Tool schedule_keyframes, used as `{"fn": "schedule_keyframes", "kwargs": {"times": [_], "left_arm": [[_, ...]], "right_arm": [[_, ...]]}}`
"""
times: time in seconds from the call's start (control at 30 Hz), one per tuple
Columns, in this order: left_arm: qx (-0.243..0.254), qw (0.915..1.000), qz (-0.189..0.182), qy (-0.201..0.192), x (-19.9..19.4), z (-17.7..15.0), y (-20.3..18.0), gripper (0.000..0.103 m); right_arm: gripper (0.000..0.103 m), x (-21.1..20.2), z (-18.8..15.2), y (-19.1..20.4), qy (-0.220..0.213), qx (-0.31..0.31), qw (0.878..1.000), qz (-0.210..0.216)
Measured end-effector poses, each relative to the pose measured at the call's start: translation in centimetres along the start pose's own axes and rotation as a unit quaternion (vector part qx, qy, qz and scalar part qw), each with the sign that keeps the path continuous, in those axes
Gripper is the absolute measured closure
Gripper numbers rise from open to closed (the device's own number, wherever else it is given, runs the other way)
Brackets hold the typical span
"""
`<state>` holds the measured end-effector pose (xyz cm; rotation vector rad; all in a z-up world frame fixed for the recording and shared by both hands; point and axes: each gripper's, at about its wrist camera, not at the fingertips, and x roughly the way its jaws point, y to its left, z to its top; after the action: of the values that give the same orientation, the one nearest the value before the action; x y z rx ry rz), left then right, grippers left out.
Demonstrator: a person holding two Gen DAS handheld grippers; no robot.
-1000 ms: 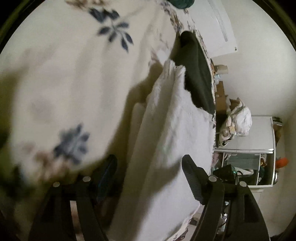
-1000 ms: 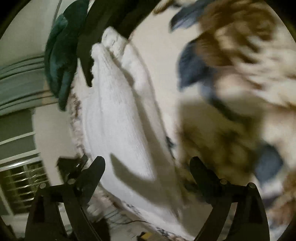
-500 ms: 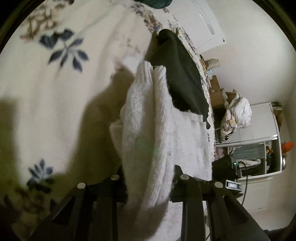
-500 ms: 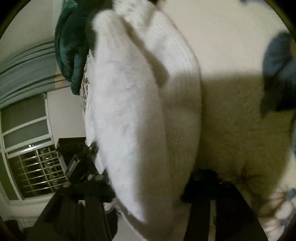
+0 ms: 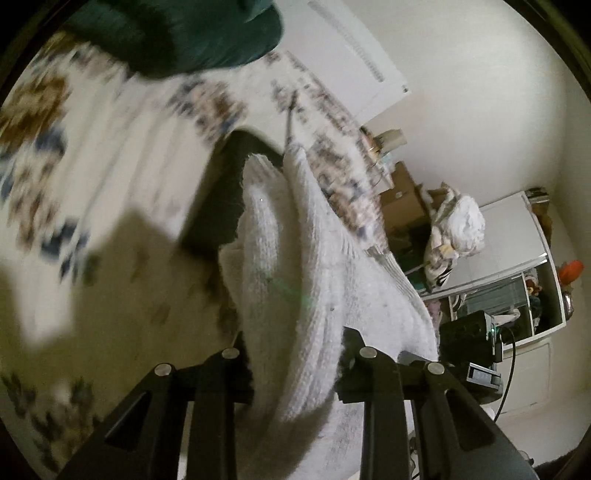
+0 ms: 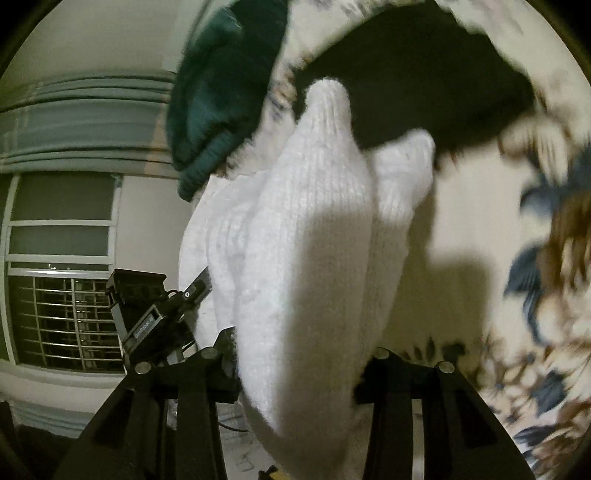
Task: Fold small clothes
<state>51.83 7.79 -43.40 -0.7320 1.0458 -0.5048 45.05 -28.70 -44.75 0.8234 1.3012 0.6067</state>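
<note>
A white knitted garment [image 5: 295, 266] hangs bunched between both grippers above a floral bedspread [image 5: 103, 155]. My left gripper [image 5: 295, 354] is shut on one edge of it. My right gripper [image 6: 299, 354] is shut on another edge of the same white garment [image 6: 310, 229]. A black garment [image 6: 417, 74] lies on the bedspread behind the white one; it also shows in the left wrist view [image 5: 225, 184]. A dark green knit [image 6: 225, 85] lies at the bed's far edge, seen too in the left wrist view [image 5: 192, 33].
Beyond the bed edge stand cardboard boxes [image 5: 402, 195], a pile of white laundry [image 5: 458, 229] and a white cabinet [image 5: 517, 251]. A black camera on a stand [image 6: 144, 306] and a barred window [image 6: 59, 317] are on the other side.
Both grippers closed on the white garment and lifted it off the bedspread. It now hangs bunched between them, further toward the black garment.
</note>
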Motion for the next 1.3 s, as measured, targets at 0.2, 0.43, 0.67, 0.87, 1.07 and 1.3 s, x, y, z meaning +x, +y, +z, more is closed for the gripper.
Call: {"fn": "schedule_keyframes", "kwargs": {"times": [0.2,0.43,0.67,0.87,1.07,1.3], "left_arm": [[0.038,0.9989,-0.011,-0.026,3.1,7.8,-4.7,0.079],[0.042,0.9990,0.012,0.000,12.7,13.5,-1.7,0.079],[0.054,0.9936,0.087,0.047,19.4,12.5,2.7,0.077],[0.083,0.9840,0.153,0.040,18.7,12.3,1.0,0.058],[0.121,0.9583,0.259,-0.004,16.8,10.9,-0.6,0.015],[0.176,0.9271,0.331,-0.013,15.3,6.9,-3.5,0.000]], "right_arm": [[0.060,-4.3,9.1,3.5,-0.052,-0.024,0.998,0.001],[0.060,-1.0,19.5,0.5,-0.064,-0.007,0.998,-0.020],[0.060,5.9,22.1,-6.8,-0.024,0.025,0.998,-0.062],[0.044,6.0,22.5,-6.4,-0.019,0.010,0.994,-0.104],[0.017,5.1,19.7,-1.7,-0.059,-0.084,0.942,-0.319],[0.000,4.1,14.0,2.1,-0.123,-0.127,0.845,-0.504]]}}
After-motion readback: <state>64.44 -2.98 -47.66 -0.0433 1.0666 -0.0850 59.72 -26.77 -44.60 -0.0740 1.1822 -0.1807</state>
